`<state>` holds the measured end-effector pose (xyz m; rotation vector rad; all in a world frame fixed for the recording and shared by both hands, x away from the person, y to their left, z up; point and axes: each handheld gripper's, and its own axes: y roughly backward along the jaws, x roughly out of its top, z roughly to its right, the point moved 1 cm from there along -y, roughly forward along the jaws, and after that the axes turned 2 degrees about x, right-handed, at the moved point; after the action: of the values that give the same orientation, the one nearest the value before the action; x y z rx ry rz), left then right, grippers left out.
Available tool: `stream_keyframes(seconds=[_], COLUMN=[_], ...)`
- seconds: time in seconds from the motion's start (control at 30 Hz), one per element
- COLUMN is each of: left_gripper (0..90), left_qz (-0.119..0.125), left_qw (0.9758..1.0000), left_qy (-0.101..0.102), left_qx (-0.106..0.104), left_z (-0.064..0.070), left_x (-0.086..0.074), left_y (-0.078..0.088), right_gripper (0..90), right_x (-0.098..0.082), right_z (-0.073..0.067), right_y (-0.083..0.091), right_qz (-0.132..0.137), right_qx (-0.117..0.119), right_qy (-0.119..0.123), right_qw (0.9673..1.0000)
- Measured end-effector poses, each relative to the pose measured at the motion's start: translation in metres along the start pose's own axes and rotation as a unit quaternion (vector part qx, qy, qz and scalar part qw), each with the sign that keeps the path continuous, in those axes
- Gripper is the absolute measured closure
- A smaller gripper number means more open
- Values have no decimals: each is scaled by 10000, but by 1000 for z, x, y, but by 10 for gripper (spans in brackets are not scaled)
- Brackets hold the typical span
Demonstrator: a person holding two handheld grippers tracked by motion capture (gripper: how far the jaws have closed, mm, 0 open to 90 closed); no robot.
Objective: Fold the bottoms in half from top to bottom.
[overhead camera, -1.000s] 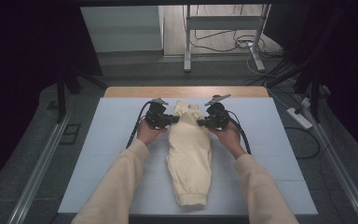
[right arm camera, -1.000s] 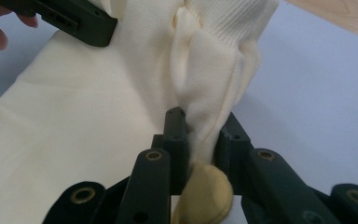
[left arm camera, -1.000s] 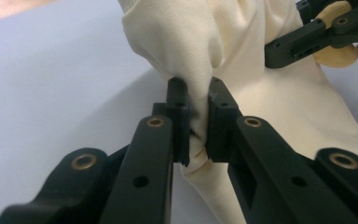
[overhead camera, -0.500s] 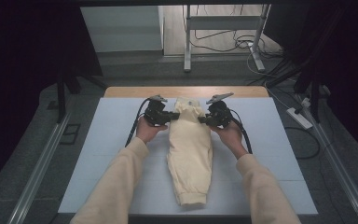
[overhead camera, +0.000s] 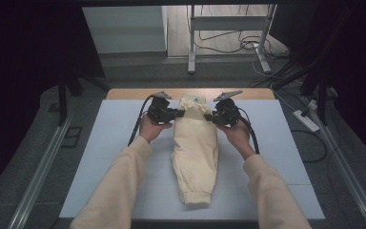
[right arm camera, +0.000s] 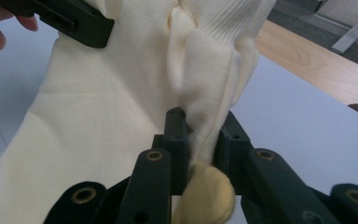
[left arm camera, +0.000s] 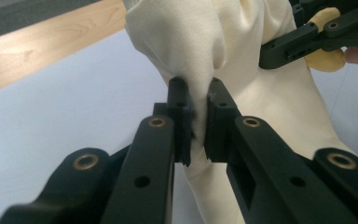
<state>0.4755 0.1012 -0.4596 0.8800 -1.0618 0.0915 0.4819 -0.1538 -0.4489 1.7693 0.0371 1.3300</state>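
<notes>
Currently both grippers, left gripper (overhead camera: 177,113) and right gripper (overhead camera: 209,116), pinch the cream garment (overhead camera: 194,148) at its far end over the table (overhead camera: 100,143). Risk: thin fabric bite slips, garment drops unevenly.

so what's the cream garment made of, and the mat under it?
Cream garment: soft knit, probably cotton jersey or fleece, matte; it bunches into folds between the jaws, with a ribbed band at the top. Mat: smooth, pale blue-white, matte, looks like foam or plastic sheet, can't tell which. It lies on a light wood tabletop with visible grain.
</notes>
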Motion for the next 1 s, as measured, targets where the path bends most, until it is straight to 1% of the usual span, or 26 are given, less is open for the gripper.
stream_keyframes(seconds=[0.07,0.17,0.23,0.33,0.47,0.53,0.6,0.67,0.73,0.8,0.87,0.93,1.0], left_gripper=[825,825,825,825,825,826,826,827,827,827,828,828,827], left_qz=[44,196,252,202,117,108,137,148,196,299,406,437,390], left_qw=[10000,9997,9995,9996,9998,9999,9998,9998,9996,9991,9984,9980,9981], left_qy=[-30,-91,-143,-147,-98,-88,-66,-68,-127,-196,-252,-305,-325], left_qx=[28,87,114,102,89,102,110,119,175,242,304,348,339], left_z=[-2,-2,0,1,-1,-4,-7,-12,-16,-19,-20,-18,-17], left_x=[8,24,30,28,21,21,25,33,45,59,70,74,73], left_y=[4,14,19,17,10,8,8,9,14,21,28,30,28], right_gripper=[769,769,768,768,769,769,769,770,770,772,772,772,772], right_x=[4,20,28,29,20,18,20,25,35,48,60,68,68], right_z=[1,2,2,2,2,3,5,9,14,18,21,21,21], right_y=[2,10,17,18,12,9,7,6,7,11,17,20,20], right_qz=[38,197,289,284,206,185,209,222,300,465,609,694,653], right_qx=[-44,-159,-232,-248,-253,-246,-250,-288,-323,-369,-435,-510,-557], right_qy=[71,133,163,182,126,98,89,110,97,89,104,140,172], right_qw=[10000,9996,9992,9991,9994,9995,9994,9993,9990,9982,9971,9962,9962])
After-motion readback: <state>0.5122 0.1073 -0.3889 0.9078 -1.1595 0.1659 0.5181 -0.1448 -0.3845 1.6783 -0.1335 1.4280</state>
